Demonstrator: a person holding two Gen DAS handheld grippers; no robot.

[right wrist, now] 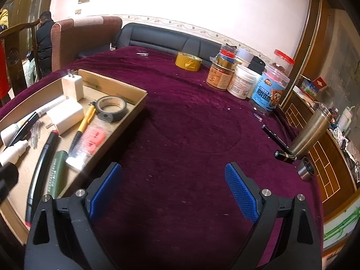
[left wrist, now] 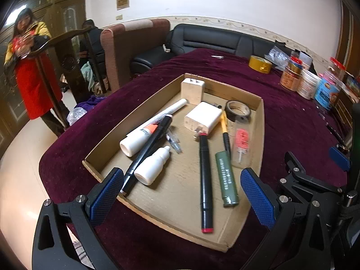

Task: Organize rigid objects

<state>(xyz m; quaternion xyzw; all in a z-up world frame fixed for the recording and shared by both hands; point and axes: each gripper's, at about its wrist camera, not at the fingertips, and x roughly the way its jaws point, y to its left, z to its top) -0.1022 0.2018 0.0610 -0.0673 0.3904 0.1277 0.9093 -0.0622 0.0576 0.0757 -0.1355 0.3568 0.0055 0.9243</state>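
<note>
A shallow cardboard tray (left wrist: 256, 135) on a maroon tablecloth holds two white chargers (left wrist: 202, 117), a black tape roll (left wrist: 238, 109), a black marker with red ends (left wrist: 205, 180), a green tube (left wrist: 226, 178), a white dropper bottle (left wrist: 151, 166), a white tube, pens and a clear pink-filled bottle (left wrist: 241, 144). My left gripper (left wrist: 182, 195) is open and empty over the tray's near edge. My right gripper (right wrist: 173, 191) is open and empty above bare cloth right of the tray (right wrist: 126, 87). A black pen (right wrist: 275, 137) and a black-gold pen cap (right wrist: 284, 155) lie at the table's right edge.
A yellow tape roll (right wrist: 188, 61) and several jars (right wrist: 241, 83) stand at the back right. A metal flask (right wrist: 311, 132) and a small metal cap (right wrist: 304, 168) sit by the right edge. A black sofa, chairs and a person in red stand beyond the table.
</note>
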